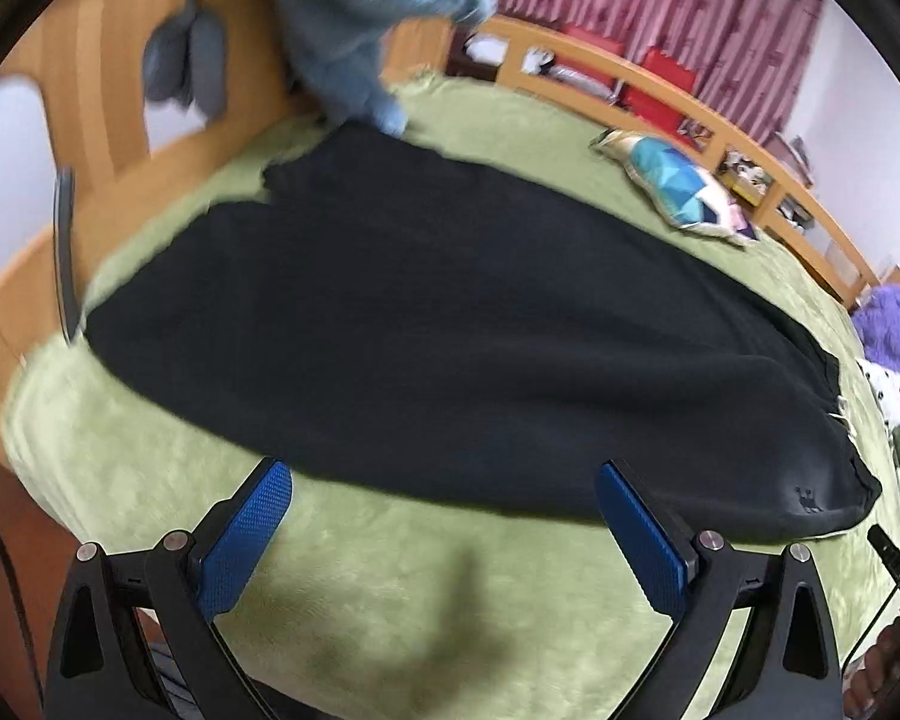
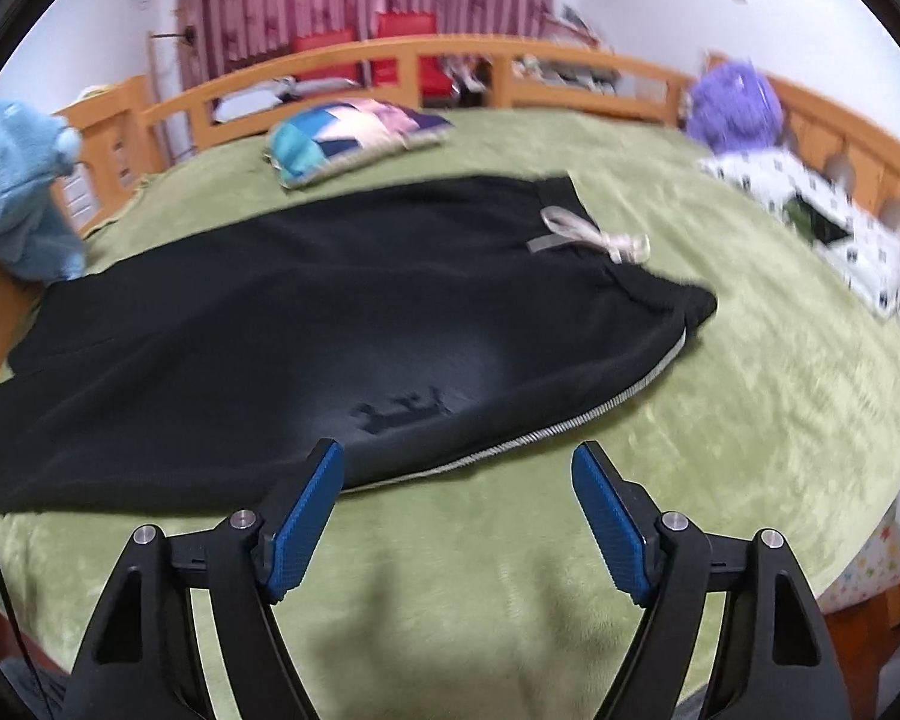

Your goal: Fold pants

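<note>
Black pants lie flat on a green blanket, legs together, waistband to the right. In the right wrist view the pants show a pale drawstring at the waistband and a grey side stripe. My left gripper is open and empty, its blue pads just over the near edge of the pants. My right gripper is open and empty, hovering at the near edge by the hip, above the stripe.
A patchwork cushion lies beyond the pants. A blue plush toy sits at the leg end, a purple plush and spotted cloth at the waist end. A wooden bed rail rings the bed.
</note>
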